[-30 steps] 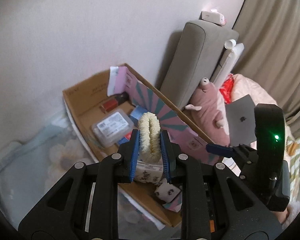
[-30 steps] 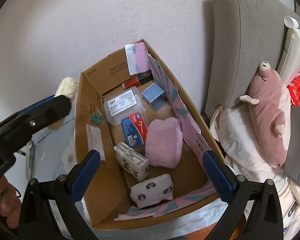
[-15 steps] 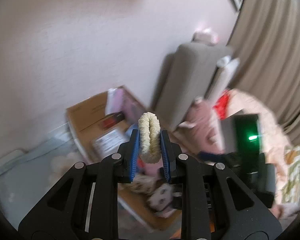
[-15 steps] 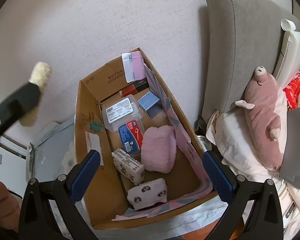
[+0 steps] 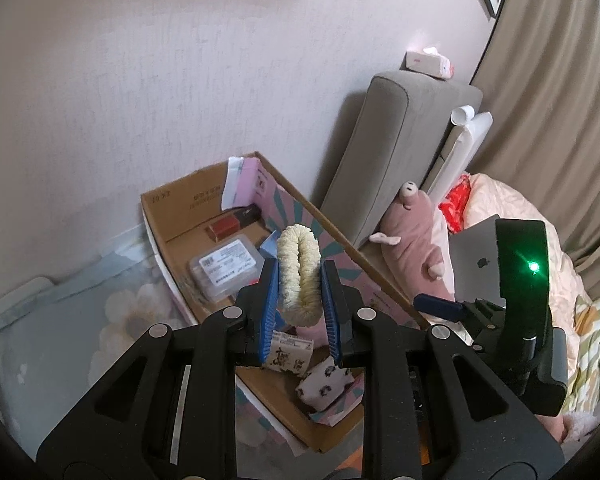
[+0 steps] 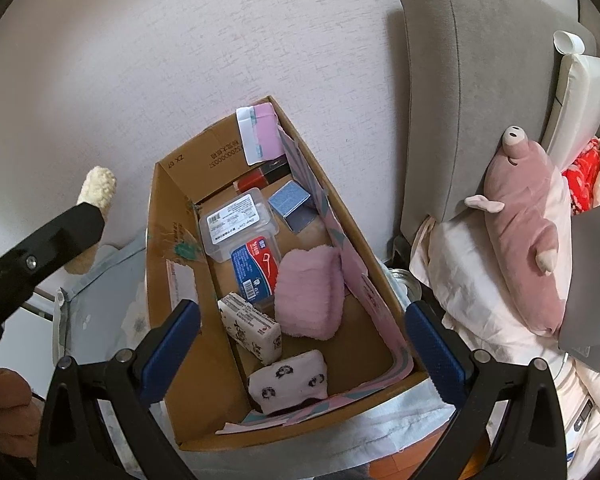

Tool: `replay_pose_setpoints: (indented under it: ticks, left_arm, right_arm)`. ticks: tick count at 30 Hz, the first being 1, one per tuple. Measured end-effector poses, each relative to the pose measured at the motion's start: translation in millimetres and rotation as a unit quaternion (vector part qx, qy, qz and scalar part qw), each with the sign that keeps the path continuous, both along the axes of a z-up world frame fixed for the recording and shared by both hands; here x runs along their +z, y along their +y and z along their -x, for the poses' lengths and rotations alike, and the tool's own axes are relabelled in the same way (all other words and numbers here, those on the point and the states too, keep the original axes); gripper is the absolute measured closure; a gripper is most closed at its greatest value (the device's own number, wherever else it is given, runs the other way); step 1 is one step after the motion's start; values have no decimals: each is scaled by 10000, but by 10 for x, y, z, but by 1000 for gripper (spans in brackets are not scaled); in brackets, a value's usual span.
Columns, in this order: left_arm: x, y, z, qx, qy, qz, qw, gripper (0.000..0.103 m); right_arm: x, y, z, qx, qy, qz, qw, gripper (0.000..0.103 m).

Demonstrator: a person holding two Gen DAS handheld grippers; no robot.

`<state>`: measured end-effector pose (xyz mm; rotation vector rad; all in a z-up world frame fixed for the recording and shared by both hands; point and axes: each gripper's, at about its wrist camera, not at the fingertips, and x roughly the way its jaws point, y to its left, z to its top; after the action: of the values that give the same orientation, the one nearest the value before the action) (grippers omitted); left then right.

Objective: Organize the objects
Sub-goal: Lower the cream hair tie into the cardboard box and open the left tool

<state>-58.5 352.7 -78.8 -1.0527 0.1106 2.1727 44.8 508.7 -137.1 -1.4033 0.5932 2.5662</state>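
My left gripper [image 5: 300, 300] is shut on a cream fluffy scrunchie [image 5: 299, 276] and holds it in the air above the near-left side of an open cardboard box [image 5: 180, 204]. In the right wrist view the scrunchie [image 6: 96, 190] shows left of the box [image 6: 160, 240], outside its left wall. My right gripper [image 6: 300, 344] is open and empty above the box's near end. Inside lie a pink fluffy pouch [image 6: 310, 294], a clear plastic case [image 6: 238, 222], a blue floss pack [image 6: 256, 270], two printed tissue packs [image 6: 250, 326] and a small blue box [image 6: 292, 202].
A grey cushion [image 6: 460, 92] leans on the wall right of the box. A pink pig plush [image 6: 528, 232], a laptop [image 6: 596, 272] and bedding lie at the right. A translucent storage bin [image 5: 60, 340] sits left of the box. Curtains hang at the far right.
My left gripper rose with the scrunchie, then came back lower and steadied over the box's left side. My right gripper pulled back and up slightly, still open.
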Motion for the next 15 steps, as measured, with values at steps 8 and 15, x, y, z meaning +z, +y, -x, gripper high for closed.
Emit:
replay_pose_setpoints:
  ticks: [8,15]
  left_arm:
    - [-17,-31,-1,12,-23,53,10000,76]
    - [-74,-62,38,102,-109,145,9998,73]
  right_arm:
    - [28,-43,-15,3,35,-10,10000,1]
    - [29,-75,-3,9,20,-14,10000,1]
